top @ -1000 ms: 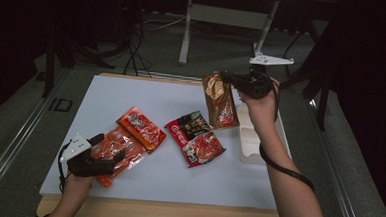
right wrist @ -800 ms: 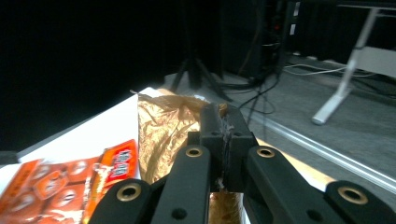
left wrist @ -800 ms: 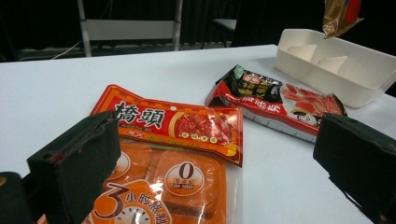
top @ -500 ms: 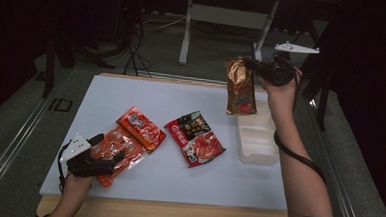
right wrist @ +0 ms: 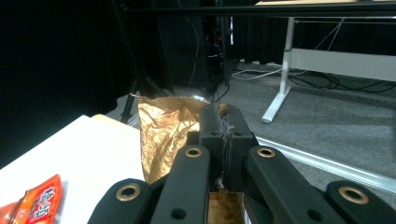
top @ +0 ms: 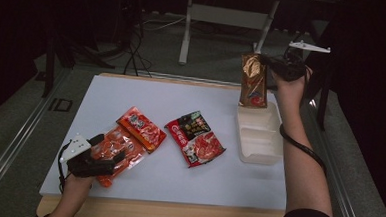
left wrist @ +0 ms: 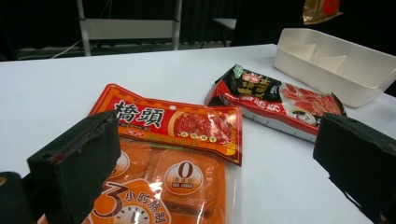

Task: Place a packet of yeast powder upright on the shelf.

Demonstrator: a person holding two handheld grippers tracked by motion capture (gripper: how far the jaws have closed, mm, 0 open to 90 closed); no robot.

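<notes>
Writing: the red packet (left wrist: 175, 122) reads 橋頭; the orange packet (left wrist: 163, 184) beneath it shows "0" and "3".
Right gripper (top: 263, 59): raised, clamped on the gold pouch (top: 253, 81), hanging above the white tray (top: 258, 154).
Left gripper (top: 109, 151): jaws wide, low over the orange packet.

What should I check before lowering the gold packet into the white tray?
1. Right gripper shut on gold packet: ok.
2. Packet hangs upright above white tray: ok; its bottom edge sits over the far rim.
3. Tray compartments empty: ok.
4. Grip only at the packet's top edge, may swing: cannot tell.
5. Left gripper open over the orange packet, away from the tray: ok.
6. Black-and-red packet apart from the tray: ok.
</notes>
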